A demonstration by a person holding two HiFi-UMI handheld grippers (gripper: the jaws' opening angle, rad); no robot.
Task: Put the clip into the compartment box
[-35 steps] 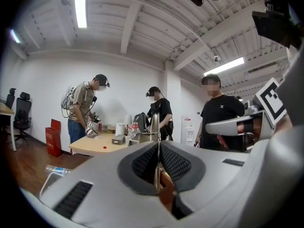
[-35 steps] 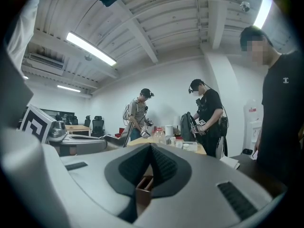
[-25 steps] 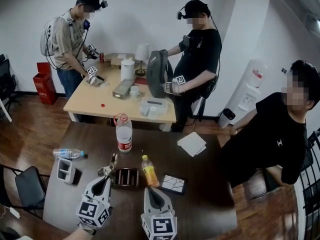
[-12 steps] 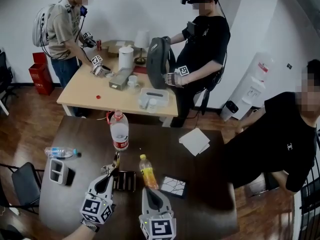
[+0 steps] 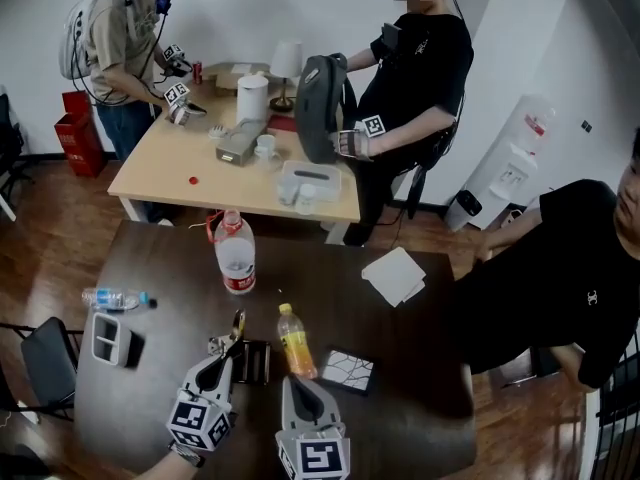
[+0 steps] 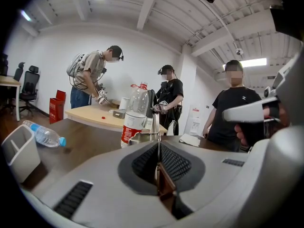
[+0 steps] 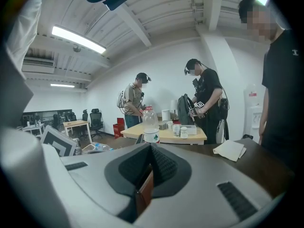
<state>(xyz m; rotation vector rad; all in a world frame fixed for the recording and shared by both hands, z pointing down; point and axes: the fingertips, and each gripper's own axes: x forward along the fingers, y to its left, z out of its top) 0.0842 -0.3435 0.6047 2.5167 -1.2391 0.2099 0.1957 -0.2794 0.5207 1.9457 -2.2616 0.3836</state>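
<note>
Head view: the left gripper (image 5: 227, 348) pinches a small silvery clip (image 5: 236, 326) just beside a dark tray (image 5: 255, 363), well apart from the white divided box (image 5: 105, 338). Left gripper view: narrow jaws clamp its shiny upright handle. Right gripper view: the right gripper (image 7: 151, 147) has its jaws together.

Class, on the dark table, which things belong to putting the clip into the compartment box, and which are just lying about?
Job: silver metal clip, gripped by the left gripper; dark divided box near it; white two-slot box, perhaps the target.
Lying about: upright clear bottle; clear bottle on its side; small yellow drink bottle; white folded paper; black cracked-pattern tile.
</note>
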